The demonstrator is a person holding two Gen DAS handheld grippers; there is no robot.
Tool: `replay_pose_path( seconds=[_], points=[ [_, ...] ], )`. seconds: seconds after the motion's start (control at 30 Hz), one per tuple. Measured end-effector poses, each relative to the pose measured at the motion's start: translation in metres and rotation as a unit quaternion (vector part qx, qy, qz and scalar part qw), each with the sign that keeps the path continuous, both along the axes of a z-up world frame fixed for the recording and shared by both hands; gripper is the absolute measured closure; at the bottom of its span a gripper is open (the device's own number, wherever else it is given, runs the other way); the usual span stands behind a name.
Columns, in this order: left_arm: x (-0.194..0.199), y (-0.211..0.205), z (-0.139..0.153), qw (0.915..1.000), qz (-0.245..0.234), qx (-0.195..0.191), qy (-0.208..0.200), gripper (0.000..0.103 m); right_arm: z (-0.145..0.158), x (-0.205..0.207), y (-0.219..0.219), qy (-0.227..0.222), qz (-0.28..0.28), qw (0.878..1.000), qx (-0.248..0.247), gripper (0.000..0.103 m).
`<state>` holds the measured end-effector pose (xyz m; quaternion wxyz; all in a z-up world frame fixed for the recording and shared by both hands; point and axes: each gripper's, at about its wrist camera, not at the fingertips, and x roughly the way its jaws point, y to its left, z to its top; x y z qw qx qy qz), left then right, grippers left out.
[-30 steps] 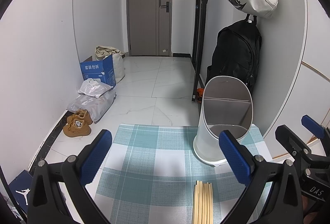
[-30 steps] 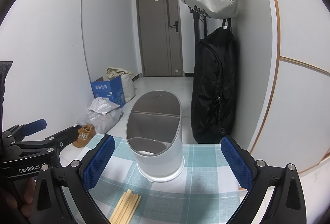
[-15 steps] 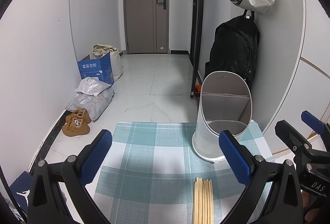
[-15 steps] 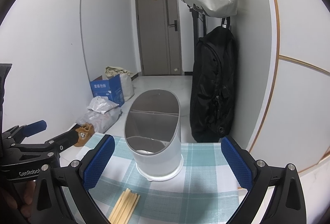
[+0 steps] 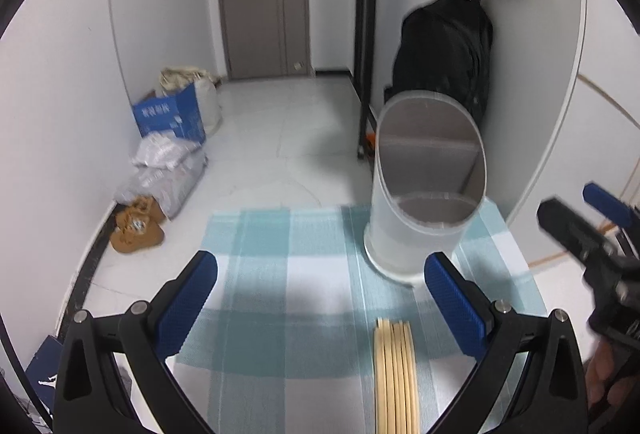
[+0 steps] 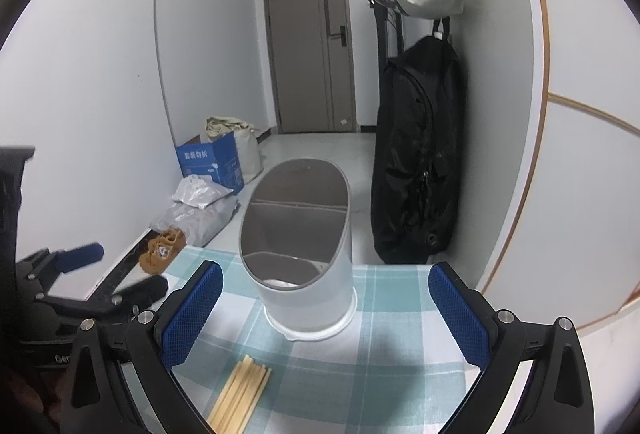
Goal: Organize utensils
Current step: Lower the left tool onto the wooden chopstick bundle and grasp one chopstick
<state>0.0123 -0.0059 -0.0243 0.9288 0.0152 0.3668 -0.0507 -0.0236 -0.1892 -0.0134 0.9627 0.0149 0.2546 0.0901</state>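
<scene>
Jaws of the left gripper [image 5: 320, 298] stand wide apart and grasp nothing, seen from the left wrist. A bundle of chopsticks [image 5: 395, 374] lies flat on the checked cloth [image 5: 280, 274] that covers the surface, between the two blue pads but closer to the right one, its far tips just short of the level of the pad tips, touching neither. Beyond the right pad stands a white holder [image 5: 424, 194], upright near the far right corner of the cloth, with a slanted oval mouth and a divider inside; nothing shows in it. The right gripper [image 5: 592, 230] shows at the right edge, blurred, jaws apart. On the floor at left lie a blue box [image 5: 168, 114], grey bags [image 5: 164, 174] and brown shoes [image 5: 136, 226].

From the right wrist, the right gripper's [image 6: 326, 308] jaws are likewise released and bare. The chopsticks [image 6: 240, 394] lie low in the gap, slanting toward the left pad, near it and well apart from the right one. The holder [image 6: 304, 258] stands between the pads and farther out, beyond the chopsticks' tips. At the left edge the left gripper [image 6: 108, 270] shows, blurred, jaws apart. A black backpack [image 6: 416, 170] hangs against the wall at right.
</scene>
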Motion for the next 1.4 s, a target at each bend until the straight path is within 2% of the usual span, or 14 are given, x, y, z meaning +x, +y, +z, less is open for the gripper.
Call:
replay_pose_path(
  seconds=[0.13, 0.27, 0.33, 0.43, 0.5, 0.57, 0.67, 0.83, 0.97, 1.07, 1.27, 1.37, 1.4],
  points=[
    [0.007, -0.001, -0.022, 0.9979, -0.017, 0.016, 0.06, 0.003, -0.004, 0.009, -0.007, 0.04, 0.007, 0.999, 0.014, 0.0],
    [0.012, -0.003, -0.056, 0.9877, -0.05, 0.017, 0.147, 0.004, -0.008, 0.016, -0.018, 0.062, -0.001, 0.998, 0.033, 0.0],
    [0.01, -0.002, -0.066, 0.9845, -0.056, 0.02, 0.165, 0.007, -0.011, 0.018, -0.02, 0.074, -0.002, 0.997, 0.037, 0.0],
    [0.008, -0.004, -0.079, 0.9775, -0.069, 0.024, 0.198, 0.01, -0.015, 0.025, -0.022, 0.094, -0.001, 0.995, 0.043, 0.007],
    [0.007, -0.005, -0.083, 0.9714, -0.079, 0.024, 0.223, 0.024, -0.018, 0.028, -0.022, 0.109, 0.001, 0.993, 0.043, 0.015],
    [0.007, -0.007, -0.087, 0.9674, -0.084, 0.033, 0.236, 0.028, -0.022, 0.031, -0.019, 0.125, 0.004, 0.991, 0.041, 0.021],
    [0.008, -0.009, -0.086, 0.9636, -0.09, 0.03, 0.25, 0.028, -0.027, 0.034, -0.017, 0.145, 0.006, 0.989, 0.035, 0.03],
    [0.012, -0.012, -0.089, 0.9594, -0.088, 0.028, 0.266, 0.028, -0.031, 0.035, -0.017, 0.164, 0.013, 0.986, 0.036, 0.031],
    [0.016, -0.005, -0.092, 0.9577, -0.08, 0.01, 0.276, 0.028, -0.03, 0.033, -0.015, 0.166, 0.019, 0.986, 0.027, 0.033],
    [0.017, 0.001, -0.093, 0.9568, -0.071, 0.001, 0.282, 0.034, -0.031, 0.033, -0.016, 0.17, 0.021, 0.985, 0.029, 0.033],
    [0.013, -0.002, -0.087, 0.9564, -0.072, 0.017, 0.282, 0.039, -0.029, 0.032, -0.014, 0.17, 0.025, 0.985, 0.032, 0.033],
    [0.015, -0.004, -0.086, 0.9576, -0.067, 0.044, 0.276, 0.055, -0.028, 0.029, -0.01, 0.166, 0.032, 0.985, 0.027, 0.033],
    [0.013, -0.006, -0.089, 0.9578, -0.069, 0.046, 0.275, 0.055, -0.028, 0.029, -0.009, 0.165, 0.033, 0.985, 0.023, 0.033]
  ],
)
